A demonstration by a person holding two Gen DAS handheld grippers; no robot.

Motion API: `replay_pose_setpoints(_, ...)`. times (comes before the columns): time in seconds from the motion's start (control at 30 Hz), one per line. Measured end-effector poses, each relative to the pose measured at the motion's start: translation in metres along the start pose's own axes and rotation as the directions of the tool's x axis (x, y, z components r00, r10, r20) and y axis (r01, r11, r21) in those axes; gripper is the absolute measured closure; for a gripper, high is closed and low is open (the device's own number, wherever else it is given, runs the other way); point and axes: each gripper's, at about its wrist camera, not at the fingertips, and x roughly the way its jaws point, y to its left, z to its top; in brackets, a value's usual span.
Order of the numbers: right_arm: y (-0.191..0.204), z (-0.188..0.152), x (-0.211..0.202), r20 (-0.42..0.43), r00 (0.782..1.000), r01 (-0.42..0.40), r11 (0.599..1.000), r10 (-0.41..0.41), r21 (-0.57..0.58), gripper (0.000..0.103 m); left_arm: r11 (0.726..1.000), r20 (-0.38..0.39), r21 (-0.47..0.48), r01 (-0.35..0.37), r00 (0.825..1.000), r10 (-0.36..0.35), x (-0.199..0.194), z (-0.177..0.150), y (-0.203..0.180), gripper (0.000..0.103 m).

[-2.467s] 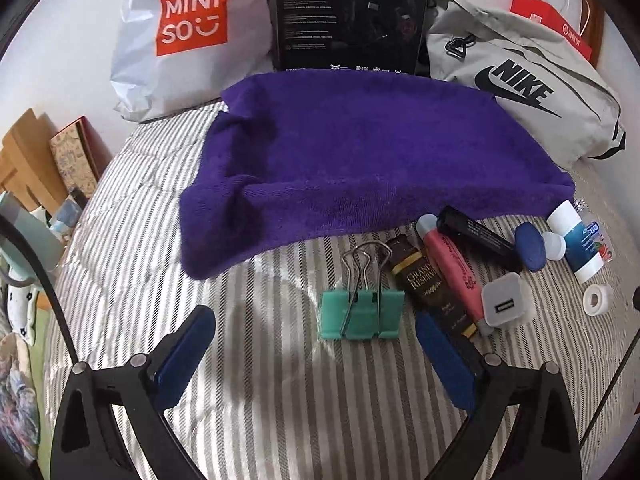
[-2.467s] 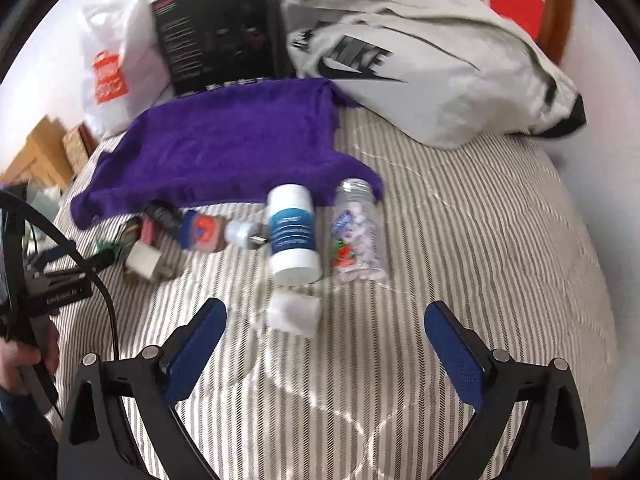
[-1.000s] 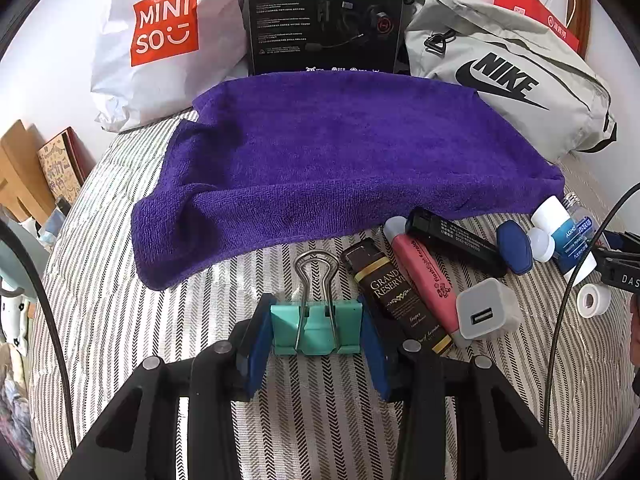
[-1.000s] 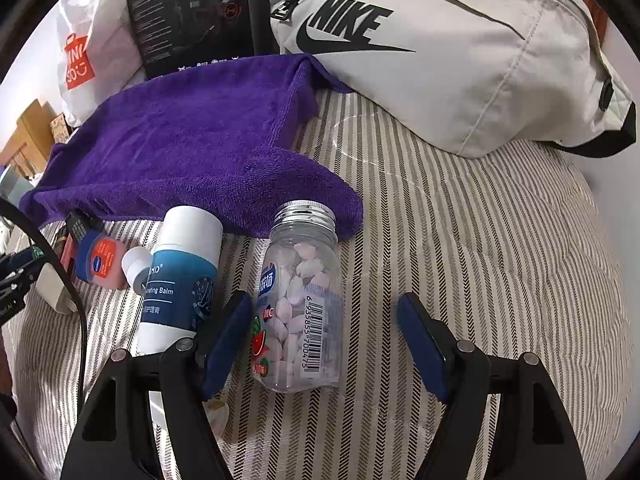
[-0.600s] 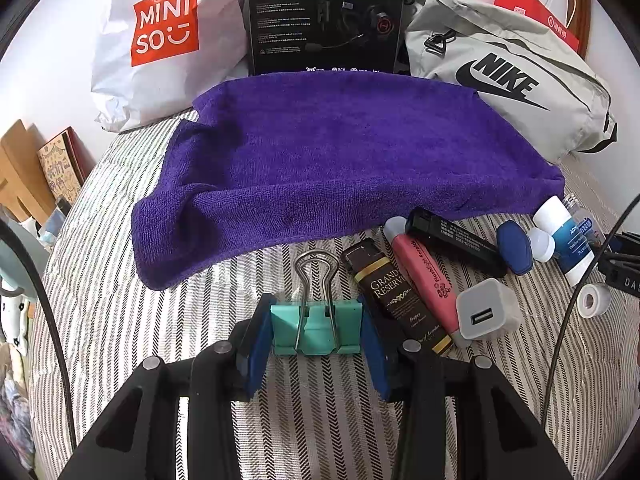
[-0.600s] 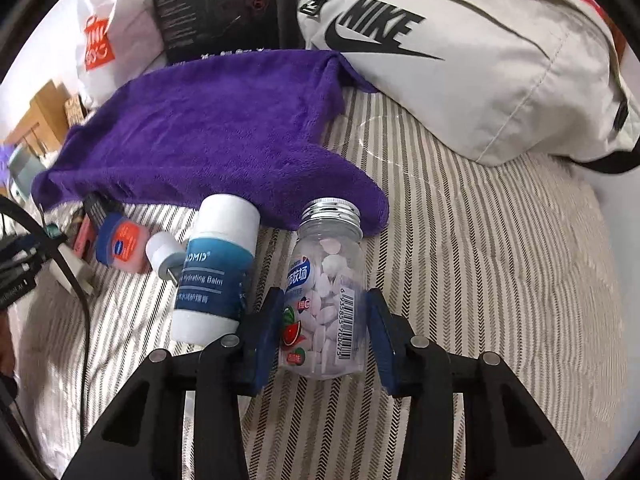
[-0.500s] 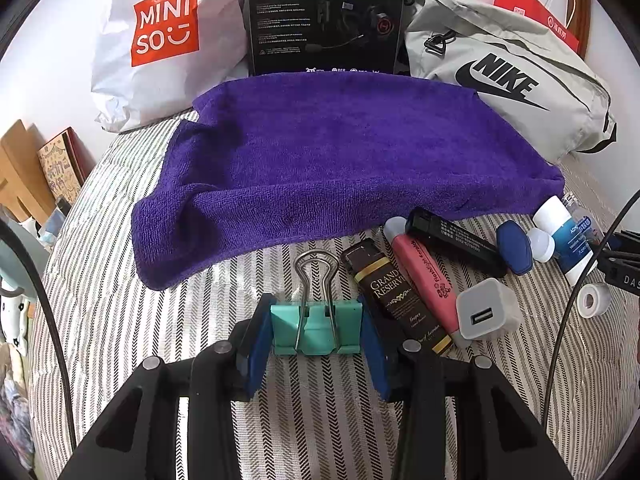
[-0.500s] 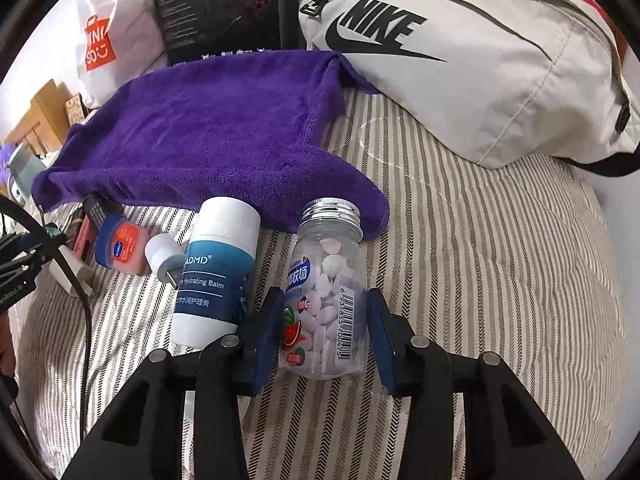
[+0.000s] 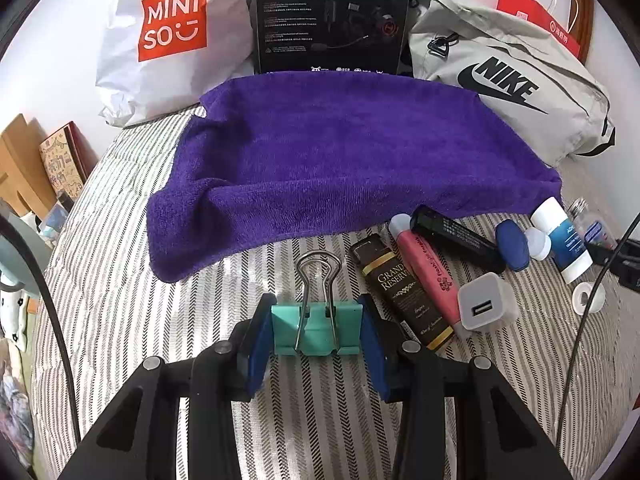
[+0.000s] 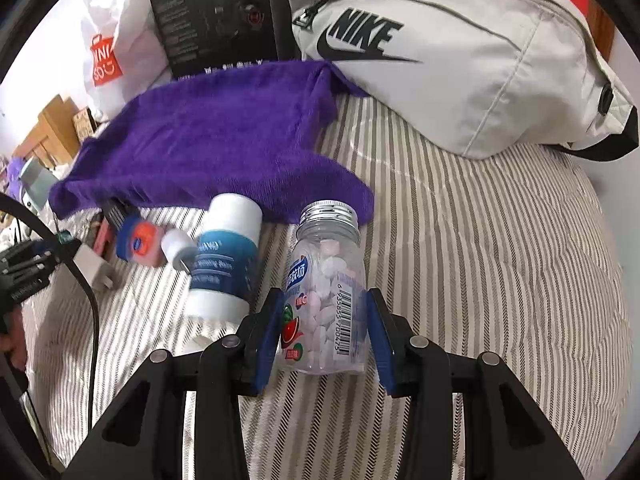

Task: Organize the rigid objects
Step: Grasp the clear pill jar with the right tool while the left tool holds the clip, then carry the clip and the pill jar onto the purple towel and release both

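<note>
My left gripper (image 9: pixel 316 330) is shut on a teal binder clip (image 9: pixel 317 329), its wire handles pointing toward the purple towel (image 9: pixel 340 164). My right gripper (image 10: pixel 323 330) is shut on a clear candy bottle (image 10: pixel 324 300) with a silver cap, held a little above the striped bedding. Beside the bottle lies a white and blue balm tube (image 10: pixel 224 256). To the clip's right lie a dark chocolate bar (image 9: pixel 400 288), a pink tube (image 9: pixel 430 276), a black marker (image 9: pixel 456 238), a white USB charger (image 9: pixel 486 308), a blue case (image 9: pixel 512 244) and a tape roll (image 9: pixel 586 298).
Behind the towel stand a white shopping bag (image 9: pixel 168 36), a black box (image 9: pixel 332 16) and a grey sports bag (image 9: pixel 508 84). Wooden items and a book (image 9: pixel 64 160) sit off the bed's left edge. Striped bedding (image 10: pixel 500 260) stretches to the right of the bottle.
The right gripper, open around the candy bottle a second ago, has shut on it and lifted it slightly. The left gripper has stayed shut on the binder clip, which has not moved.
</note>
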Motion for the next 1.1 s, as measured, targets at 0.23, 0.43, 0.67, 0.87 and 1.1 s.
replay_pose_setpoints(0.23, 0.002, 0.001, -0.007, 0.011, 1.000, -0.019, 1.000, 0.019, 0.004, 0.062, 1.000, 0.025, -0.027, 0.010, 1.000, -0.009, -0.015, 0.003, 0.011, 0.064)
replay_pose_setpoints(0.43, 0.008, 0.003, -0.012, 0.022, 0.999, -0.048, 0.999, 0.048, 0.006, 0.062, 0.999, 0.044, -0.046, 0.009, 0.999, -0.006, -0.026, 0.008, 0.023, 0.064)
replay_pose_setpoints(0.67, 0.009, 0.007, -0.023, 0.047, 0.996, -0.080, 0.997, 0.079, 0.012, 0.062, 0.999, 0.080, -0.041, 0.022, 0.997, -0.019, -0.039, 0.022, 0.026, 0.064)
replay_pose_setpoints(0.87, 0.014, 0.021, -0.032, 0.077, 0.991, -0.111, 0.994, 0.111, -0.001, 0.062, 0.999, 0.095, -0.021, 0.034, 0.995, -0.032, -0.039, 0.041, 0.022, 0.064)
replay_pose_setpoints(1.1, 0.027, 0.051, -0.027, 0.094, 0.986, -0.137, 0.990, 0.139, -0.034, 0.062, 0.999, 0.102, 0.000, 0.044, 0.994, -0.044, -0.030, 0.069, 0.019, 0.064)
